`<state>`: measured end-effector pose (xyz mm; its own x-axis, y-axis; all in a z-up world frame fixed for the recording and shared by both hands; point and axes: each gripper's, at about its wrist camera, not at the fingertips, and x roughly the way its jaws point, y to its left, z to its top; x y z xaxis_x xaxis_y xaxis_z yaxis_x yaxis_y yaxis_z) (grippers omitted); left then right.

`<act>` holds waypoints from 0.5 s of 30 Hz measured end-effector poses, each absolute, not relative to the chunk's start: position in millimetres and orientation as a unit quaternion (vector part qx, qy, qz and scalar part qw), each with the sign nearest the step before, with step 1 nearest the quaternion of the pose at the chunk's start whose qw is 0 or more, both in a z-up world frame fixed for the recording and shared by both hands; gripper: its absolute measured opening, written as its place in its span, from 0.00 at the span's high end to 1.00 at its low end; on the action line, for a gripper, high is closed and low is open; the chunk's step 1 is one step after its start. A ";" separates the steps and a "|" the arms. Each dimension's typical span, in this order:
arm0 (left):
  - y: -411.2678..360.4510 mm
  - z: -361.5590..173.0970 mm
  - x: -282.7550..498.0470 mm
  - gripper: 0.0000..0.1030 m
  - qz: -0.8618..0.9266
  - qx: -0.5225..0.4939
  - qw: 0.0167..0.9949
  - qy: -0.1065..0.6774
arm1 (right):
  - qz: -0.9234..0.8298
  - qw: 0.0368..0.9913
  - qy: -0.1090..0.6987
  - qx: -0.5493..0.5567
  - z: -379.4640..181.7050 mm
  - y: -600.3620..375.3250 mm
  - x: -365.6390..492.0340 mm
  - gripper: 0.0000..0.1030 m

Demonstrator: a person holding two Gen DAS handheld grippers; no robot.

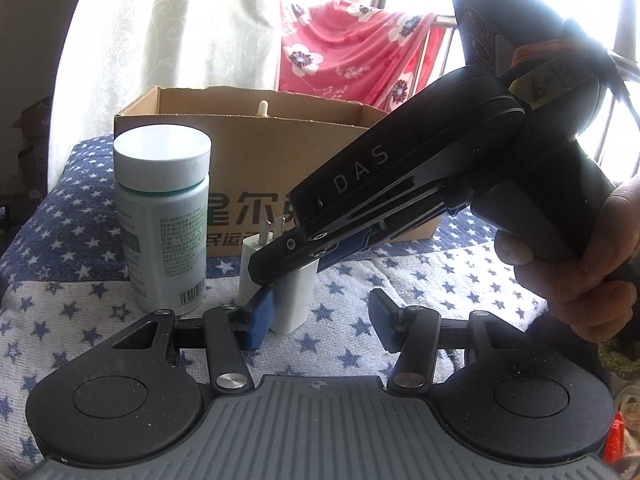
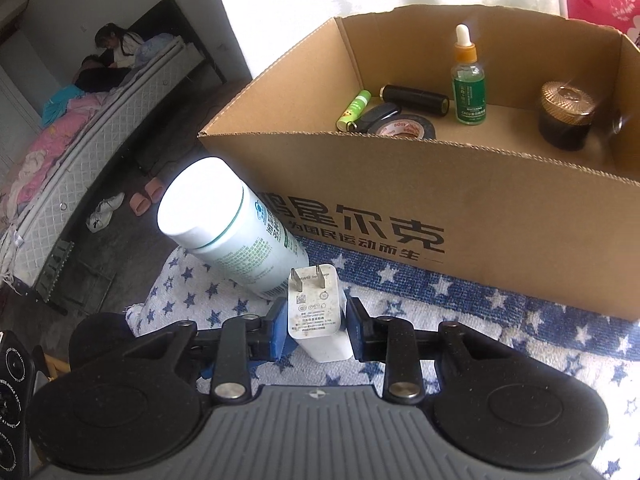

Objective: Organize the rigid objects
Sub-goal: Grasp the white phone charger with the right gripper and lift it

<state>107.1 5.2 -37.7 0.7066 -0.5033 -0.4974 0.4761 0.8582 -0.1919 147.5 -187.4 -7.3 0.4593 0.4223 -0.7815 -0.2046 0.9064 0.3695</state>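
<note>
Step in hand: we judge this to be the pick-up of the white charger [image 2: 318, 314], one of the last loose things still outside the cardboard box [image 2: 460, 240].
Right tool [image 2: 316, 326]: clenched on the charger, a blue pad pressed to each side; its prongs point up.
Left tool [image 1: 318, 322]: released, its blue pads apart with nothing held; the left pad sits just beside the charger, and we cannot tell whether it touches.
Charger's place: standing on the star-print towel [image 2: 520, 312], in front of the box and just beside the white bottle [image 2: 236, 232].
Bottle: upright on the towel, untouched, next in line as we see it.
Box contents: a dropper bottle [image 2: 468, 80], a dark jar with a gold lid [image 2: 566, 114], a roll of black tape [image 2: 404, 128], a black tube [image 2: 416, 100] and a small green stick [image 2: 354, 110].
Next move: we would need to lift the charger clear of the near wall of the box, carry it over, and set it in the bare middle floor without knocking the dropper bottle.
Surface: the towel is soft and rumpled, so tall things may tip on the worktop.
Room: a bed [image 2: 92, 120] with pink bedding to the left, two people resting on it, slippers on the floor, a bright curtained window behind.
</note>
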 end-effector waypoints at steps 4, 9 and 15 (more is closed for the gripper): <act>4.3 -40.0 98.9 0.48 -0.276 -0.024 0.920 0.279 | 0.175 0.838 0.501 0.123 -7.9 -192.6 136.6 0.68; 5.4 -44.3 94.9 0.48 -0.261 -0.017 0.925 0.276 | 0.165 0.839 0.505 0.117 -6.7 -190.5 132.1 0.69; 1.3 -45.0 97.1 0.42 -0.253 0.001 0.929 0.271 | 0.164 0.842 0.505 0.095 -5.4 -182.4 132.0 0.69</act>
<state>97.1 1.3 -45.0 0.7245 -0.4701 -0.5041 0.4711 0.8716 -0.1357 132.0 -182.4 -5.4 0.4366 0.3725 -0.8189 -0.1816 0.9280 0.3253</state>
